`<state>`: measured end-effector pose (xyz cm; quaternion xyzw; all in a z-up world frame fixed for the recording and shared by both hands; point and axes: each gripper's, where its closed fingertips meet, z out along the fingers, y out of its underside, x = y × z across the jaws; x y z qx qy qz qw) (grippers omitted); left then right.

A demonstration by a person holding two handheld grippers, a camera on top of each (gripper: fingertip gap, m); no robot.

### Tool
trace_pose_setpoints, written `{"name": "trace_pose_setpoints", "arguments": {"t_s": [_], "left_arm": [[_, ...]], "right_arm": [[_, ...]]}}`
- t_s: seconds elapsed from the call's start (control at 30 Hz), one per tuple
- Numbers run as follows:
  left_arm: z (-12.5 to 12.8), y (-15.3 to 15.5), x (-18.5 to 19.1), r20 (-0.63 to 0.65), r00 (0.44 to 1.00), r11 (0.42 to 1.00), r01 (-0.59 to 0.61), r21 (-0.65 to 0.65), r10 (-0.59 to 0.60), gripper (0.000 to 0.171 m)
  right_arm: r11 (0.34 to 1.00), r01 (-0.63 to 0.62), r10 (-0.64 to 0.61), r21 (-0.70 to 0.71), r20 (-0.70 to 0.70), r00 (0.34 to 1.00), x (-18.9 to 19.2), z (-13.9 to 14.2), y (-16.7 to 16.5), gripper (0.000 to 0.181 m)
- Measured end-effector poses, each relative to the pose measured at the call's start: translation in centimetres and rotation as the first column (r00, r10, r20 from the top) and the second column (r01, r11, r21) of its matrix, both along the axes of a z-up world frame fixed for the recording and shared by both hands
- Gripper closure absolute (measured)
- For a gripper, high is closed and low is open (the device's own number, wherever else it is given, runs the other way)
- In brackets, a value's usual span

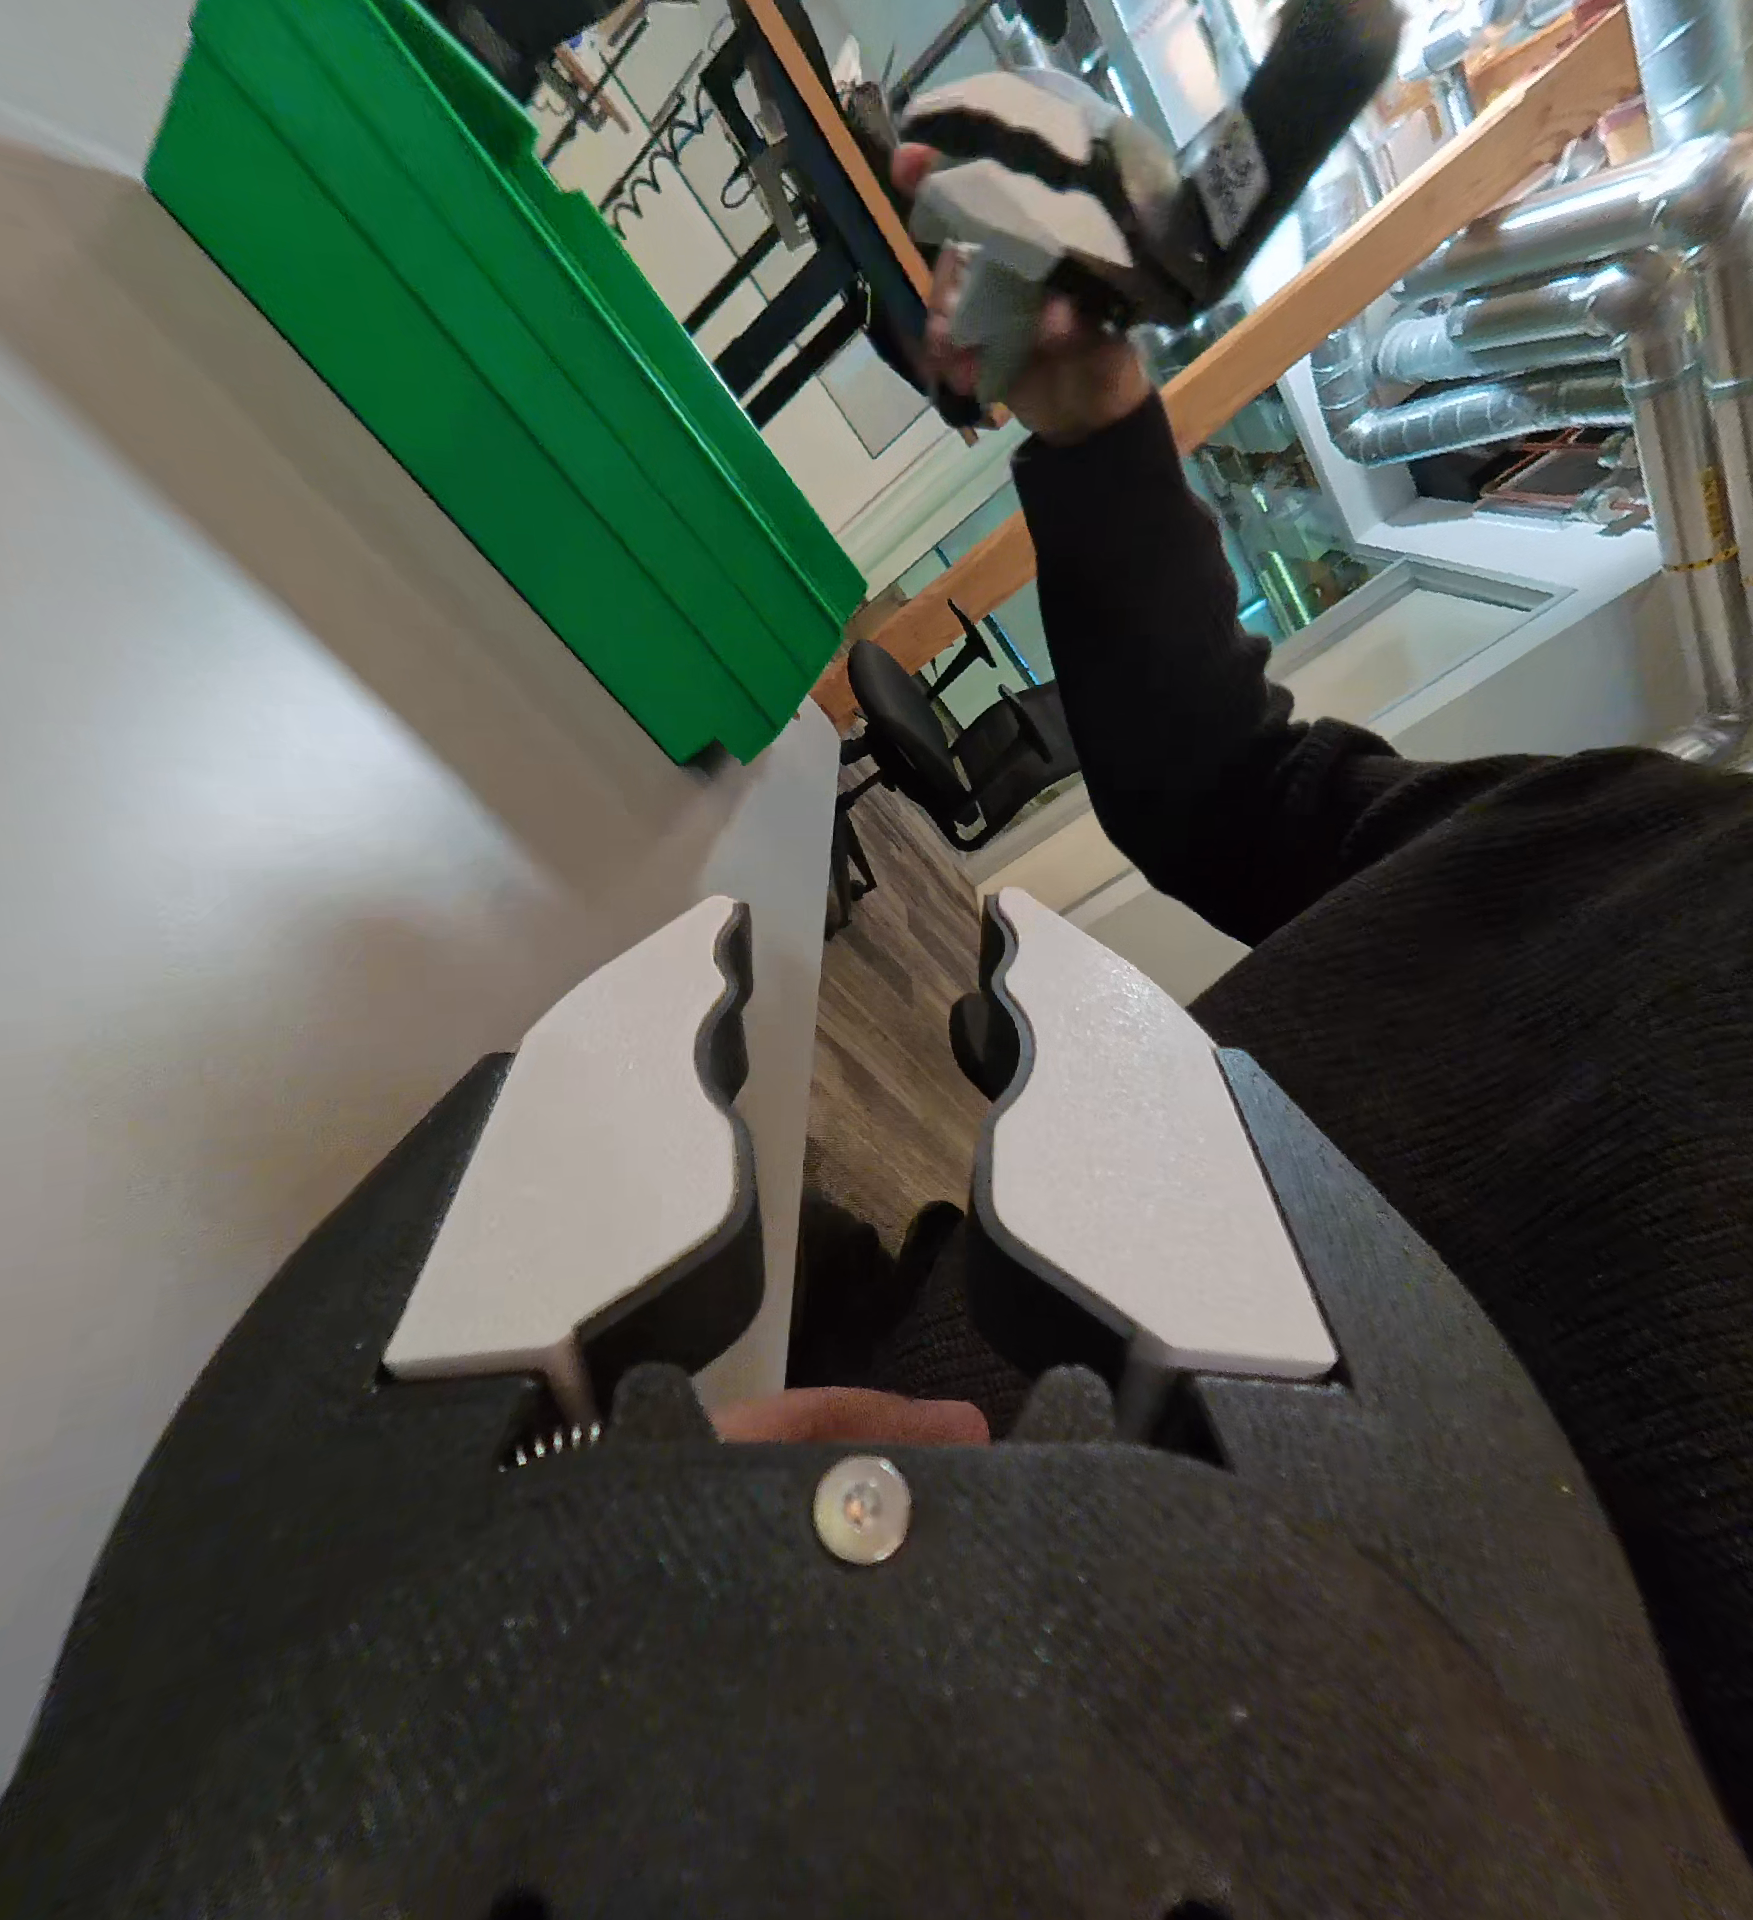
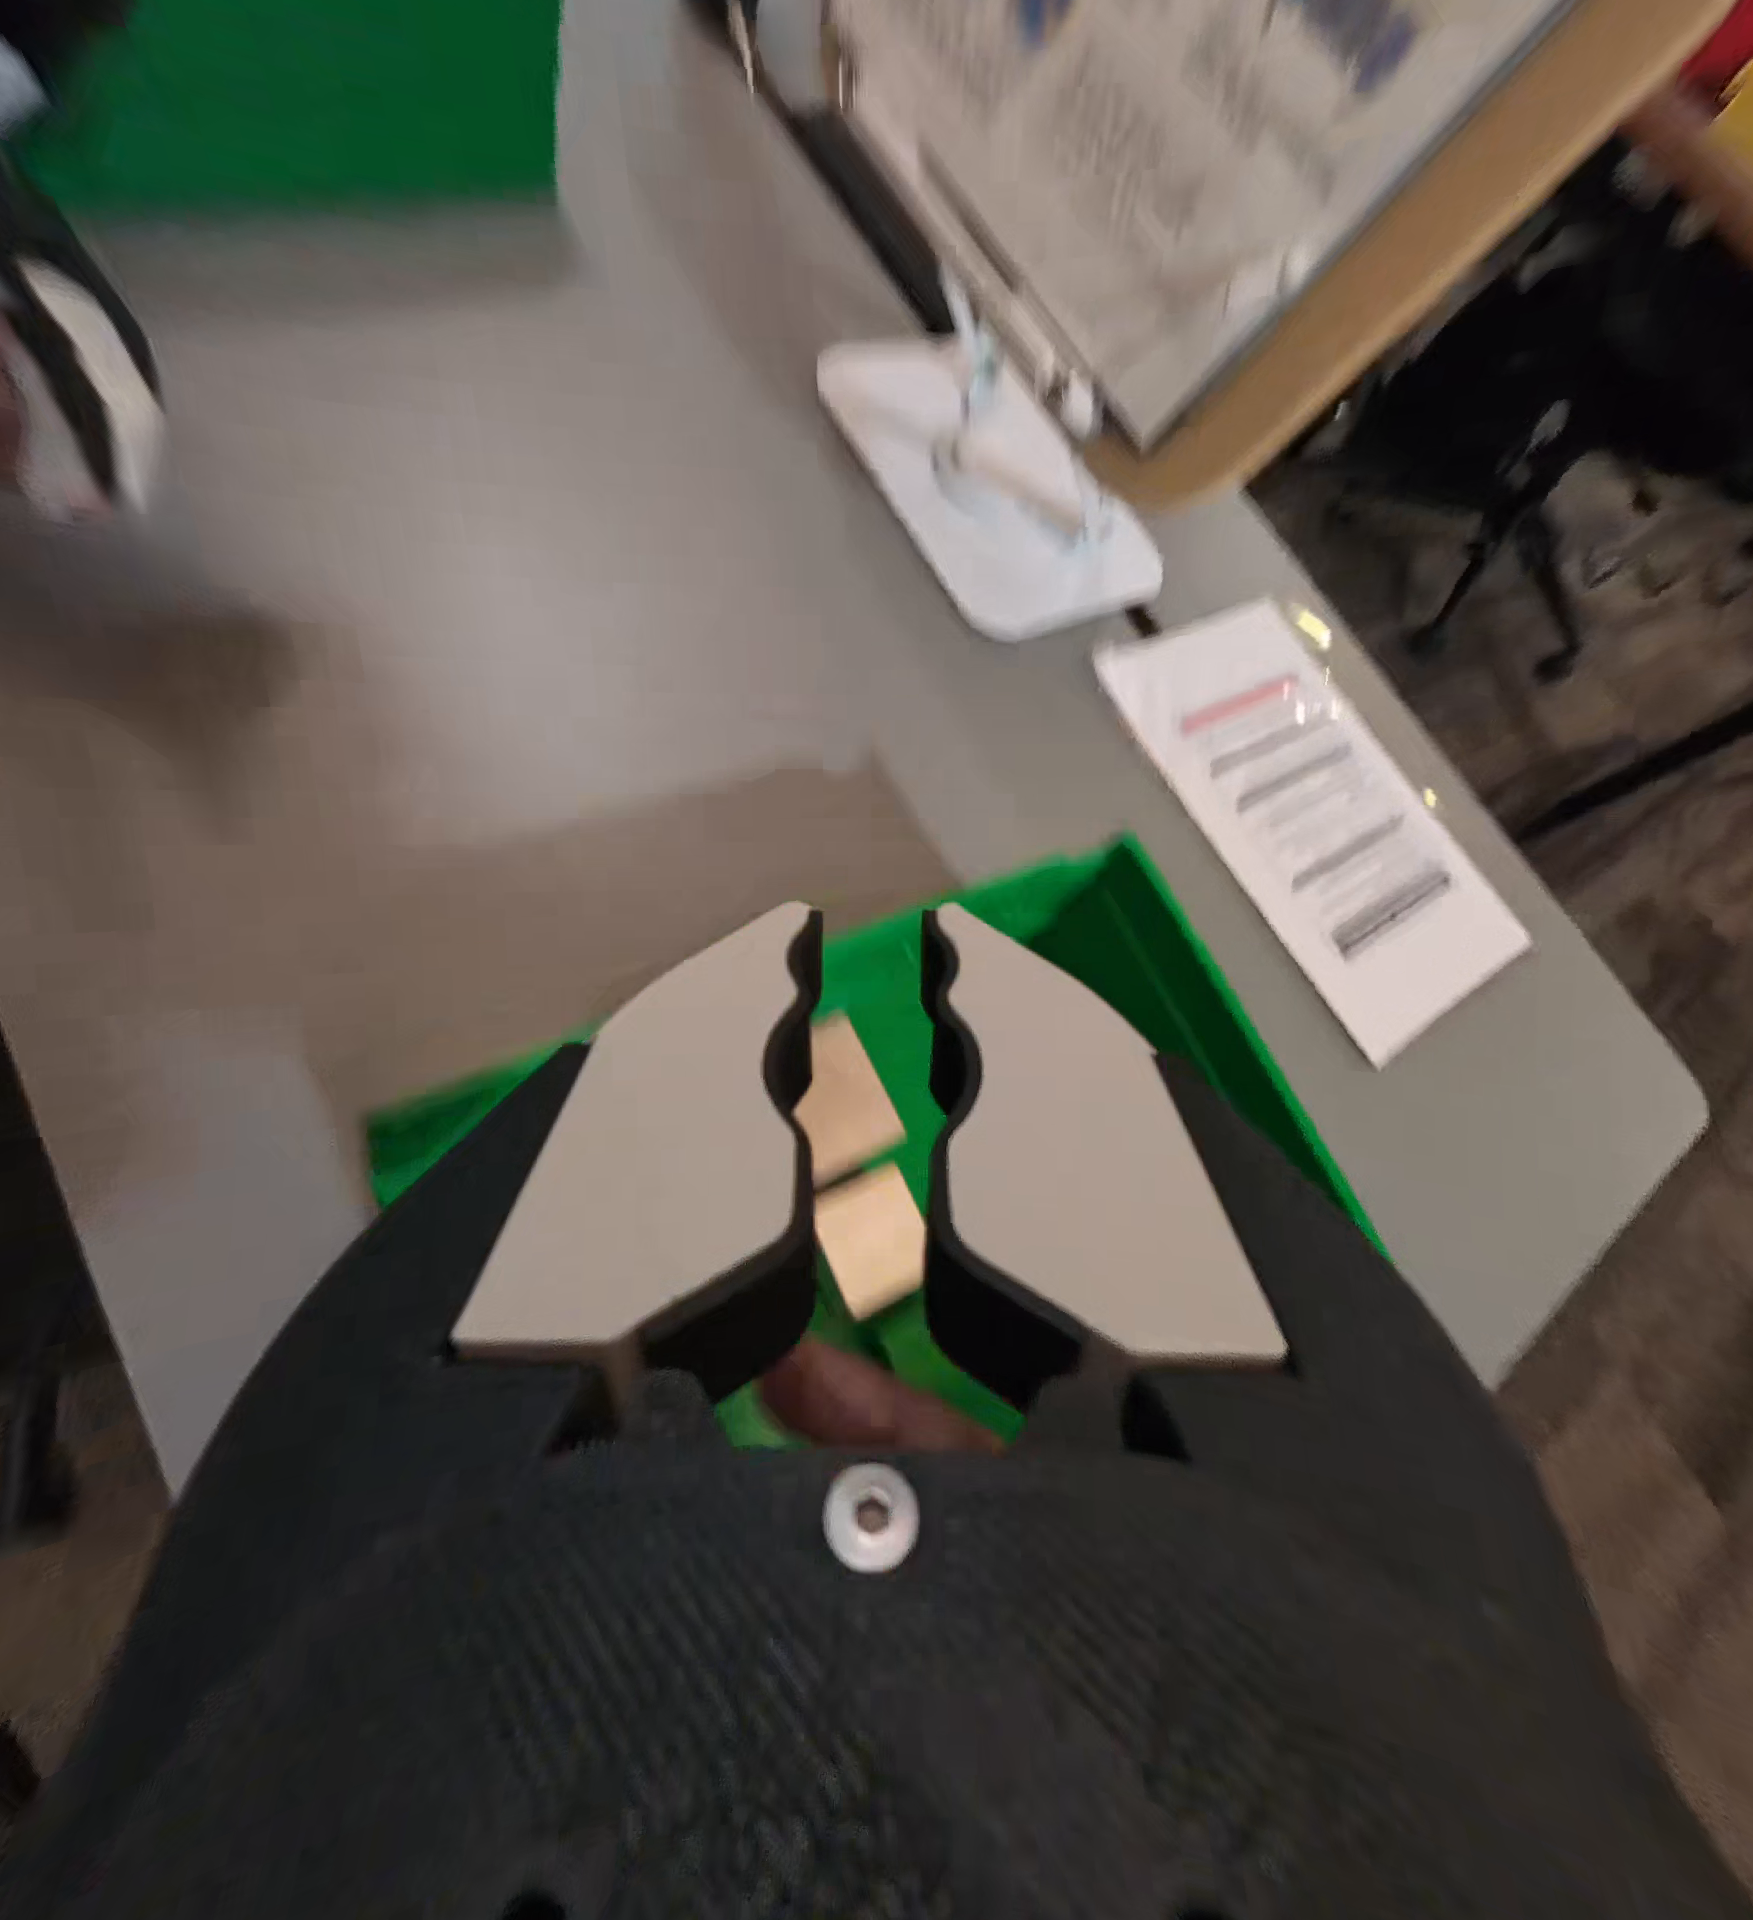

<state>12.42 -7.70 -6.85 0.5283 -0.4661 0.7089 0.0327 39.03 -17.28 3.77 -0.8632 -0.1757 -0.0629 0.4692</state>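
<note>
Quick count: two tongs total, the left [image 1: 867, 914] and the right [image 2: 872, 920], each with two grey fingers [image 2: 685, 1132], both sets gaping with nothing in them. One grey desk [image 2: 539, 582]. Two green bins: one [image 2: 1142, 997] under the right tongs, another [image 2: 311, 94] at the far edge, pretty blurry. Two tan blocks [image 2: 846, 1107] in the near bin. One printed sheet [image 2: 1308, 831], one white stand base [image 2: 986, 499]. Two black office chairs [image 1: 913, 727] on the floor.
</note>
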Motion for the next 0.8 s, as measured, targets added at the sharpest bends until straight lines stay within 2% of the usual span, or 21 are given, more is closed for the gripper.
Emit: {"name": "trace_pose_setpoints", "arguments": {"t_s": [0.1, 0.17, 0.23, 0.3, 0.33, 0.4, 0.43, 0.53, 0.57, 0.6, 0.63, 0.67, 0.73, 0.8], "left_arm": [[0.4, 0.8, -0.3, 0.022, 1.000, 0.998, -0.012, 0.062, 0.010, 0.129], [0.2, 1.6, -0.8, 0.042, 0.999, 0.990, -0.040, 0.138, 0.034, 0.128], [0.0, 2.9, -1.1, 0.080, 0.991, 0.969, -0.124, 0.215, 0.109, 0.128], [0.3, 4.0, -1.3, 0.114, 0.977, 0.945, -0.202, 0.257, 0.178, 0.127], [0.7, 4.3, -1.4, 0.127, 0.974, 0.937, -0.216, 0.275, 0.188, 0.127], [1.2, 5.0, -1.4, 0.141, 0.967, 0.925, -0.244, 0.292, 0.210, 0.124], [1.3, 5.3, -1.5, 0.144, 0.965, 0.920, -0.254, 0.299, 0.220, 0.122], [1.2, 6.1, -1.8, 0.139, 0.959, 0.903, -0.279, 0.326, 0.246, 0.114], [1.2, 6.4, -1.9, 0.141, 0.957, 0.898, -0.287, 0.333, 0.254, 0.112], [1.3, 6.7, -2.0, 0.151, 0.952, 0.891, -0.301, 0.341, 0.265, 0.113], [1.3, 7.1, -1.9, 0.167, 0.944, 0.877, -0.328, 0.352, 0.286, 0.113], [1.2, 7.7, -1.8, 0.176, 0.933, 0.859, -0.358, 0.367, 0.313, 0.113], [0.9, 8.4, -1.5, 0.178, 0.922, 0.841, -0.387, 0.378, 0.344, 0.113], [1.0, 8.5, -1.4, 0.171, 0.922, 0.849, -0.386, 0.360, 0.347, 0.112]], "right_arm": [[0.977, 0.012, 0.009, 0.214, -0.095, 0.995, -5.4, 4.3, 2.4, 0.171], [0.940, 0.011, 0.065, 0.340, -0.212, 0.975, -9.5, 6.6, 3.5, 0.168], [0.907, 0.024, 0.116, 0.421, -0.303, 0.946, -13.2, 7.5, 4.7, 0.155], [0.876, 0.076, 0.126, 0.476, -0.377, 0.918, -16.2, 6.9, 6.1, 0.137], [0.857, 0.117, 0.146, 0.502, -0.454, 0.879, -17.7, 6.3, 7.0, 0.126], [0.860, 0.165, 0.224, 0.482, -0.648, 0.728, -20.8, 3.8, 8.8, 0.097], [0.873, 0.202, 0.233, 0.443, -0.745, 0.625, -21.8, 2.1, 9.8, 0.092], [0.895, 0.324, 0.214, 0.308, -0.932, 0.294, -23.1, -3.5, 12.7, 0.091], [0.912, 0.312, 0.208, 0.267, -0.955, 0.210, -23.8, -5.1, 13.1, 0.091], [0.927, 0.287, 0.204, 0.241, -0.967, 0.154, -24.3, -6.2, 13.3, 0.092], [0.938, 0.256, 0.205, 0.233, -0.970, 0.132, -24.8, -6.8, 13.4, 0.093], [0.949, 0.217, 0.201, 0.228, -0.970, 0.139, -25.2, -7.3, 13.4, 0.094], [0.966, 0.163, 0.163, 0.200, -0.962, 0.219, -25.4, -8.4, 13.4, 0.093], [0.969, 0.171, 0.123, 0.180, -0.947, 0.296, -24.8, -9.1, 13.3, 0.093]]}}
